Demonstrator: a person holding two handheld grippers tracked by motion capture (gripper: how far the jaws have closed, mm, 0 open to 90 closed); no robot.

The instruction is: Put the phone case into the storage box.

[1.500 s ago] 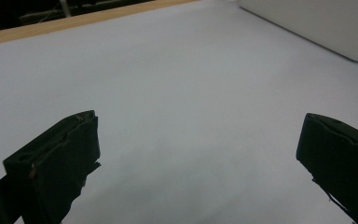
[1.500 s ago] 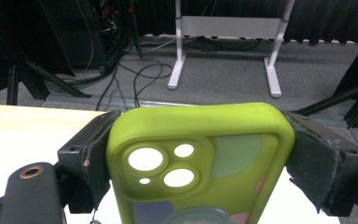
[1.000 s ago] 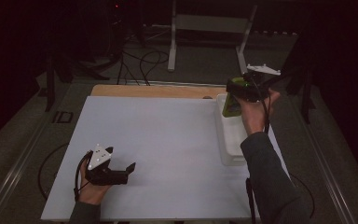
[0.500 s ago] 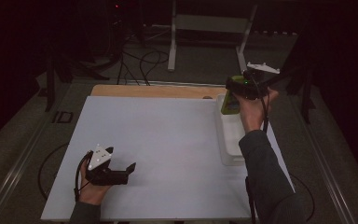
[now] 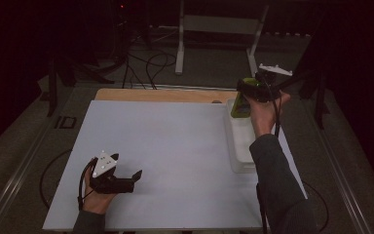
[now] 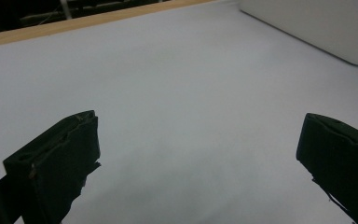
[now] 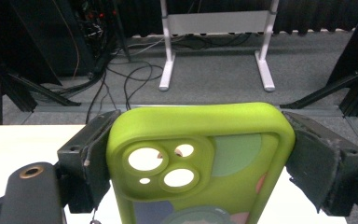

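A lime-green phone case (image 7: pixel 242 186) with round camera cut-outs stands upright between the jaws of my right gripper (image 7: pixel 200 144), which is shut on its two long sides. In the high view that gripper (image 5: pixel 246 90) holds the case (image 5: pixel 240 105) in the air over the far end of a white tray (image 5: pixel 243 151) at the table's right. My left gripper (image 5: pixel 132 179) rests low on the white table surface (image 5: pixel 175 141) at the near left. It stands open with nothing between its jaws (image 6: pixel 200 135).
The white tray (image 6: pixel 317 28) lies along the right side of the table. A wooden strip (image 5: pixel 165 95) runs along the far edge. Beyond it on the dark floor are cables (image 5: pixel 151 63) and a white stand's legs (image 7: pixel 168 56).
The right hand with the phone case has edged slightly up and away over the tray's far end. The left hand has stayed put.
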